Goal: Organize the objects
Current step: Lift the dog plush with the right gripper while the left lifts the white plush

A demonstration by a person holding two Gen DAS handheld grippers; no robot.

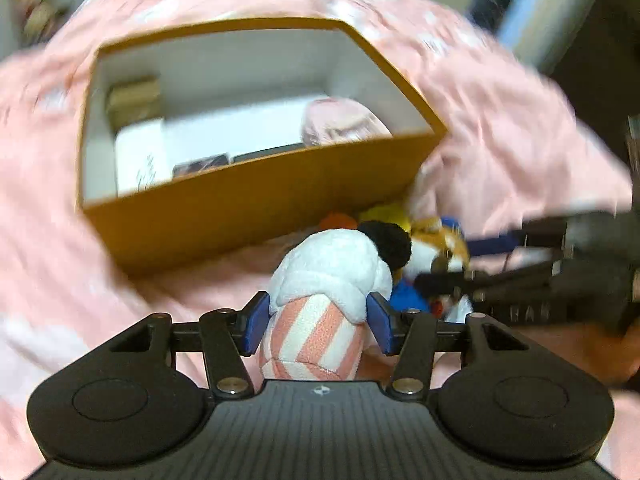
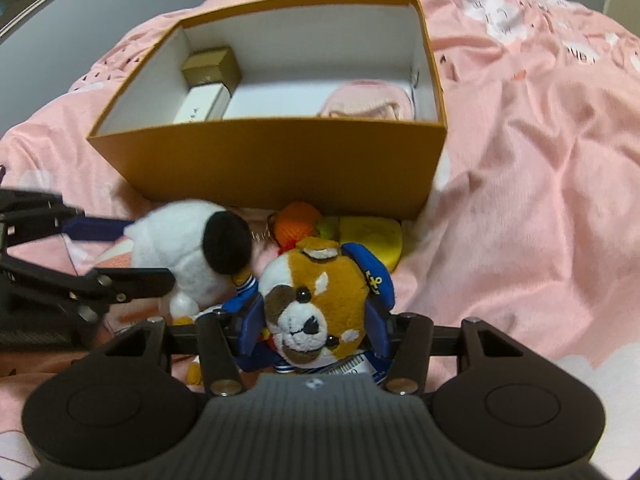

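Note:
My left gripper [image 1: 318,322] is shut on a white plush with a black ear and pink-striped body [image 1: 328,292]; it also shows in the right wrist view [image 2: 180,240]. My right gripper [image 2: 316,326] is shut on a brown-and-white dog plush with a blue sailor cap [image 2: 316,292], seen from the left wrist [image 1: 436,248]. Both are held just in front of an open orange box [image 2: 280,164], [image 1: 256,208] on the pink bedspread [image 2: 540,180].
Inside the box lie a gold box [image 2: 212,66], a white carton [image 2: 204,104] and a pink cloth [image 2: 368,100]. An orange toy [image 2: 298,224] and a yellow toy [image 2: 374,236] lie against the box's front wall. The left gripper's arm [image 2: 60,280] reaches in from the left.

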